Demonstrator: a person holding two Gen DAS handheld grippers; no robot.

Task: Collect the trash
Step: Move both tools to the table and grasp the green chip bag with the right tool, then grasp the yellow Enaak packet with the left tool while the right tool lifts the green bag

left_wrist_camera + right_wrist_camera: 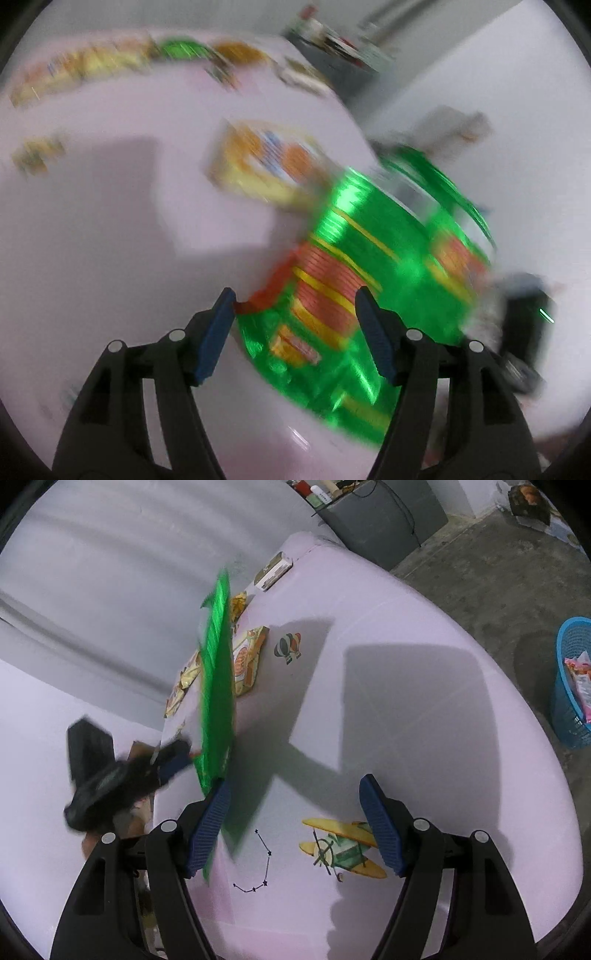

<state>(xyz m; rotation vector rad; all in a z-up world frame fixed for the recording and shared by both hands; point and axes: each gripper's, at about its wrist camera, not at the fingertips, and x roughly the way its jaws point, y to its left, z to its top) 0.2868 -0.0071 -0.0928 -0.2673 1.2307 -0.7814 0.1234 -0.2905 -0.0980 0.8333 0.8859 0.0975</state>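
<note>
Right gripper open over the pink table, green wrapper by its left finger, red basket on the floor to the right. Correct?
One thing is off: the basket is blue, not red. The right wrist view shows it on the floor to the right, with pink packaging inside. The rest holds: the right gripper is open over the pink table, and the green wrapper is by its left finger.
</note>
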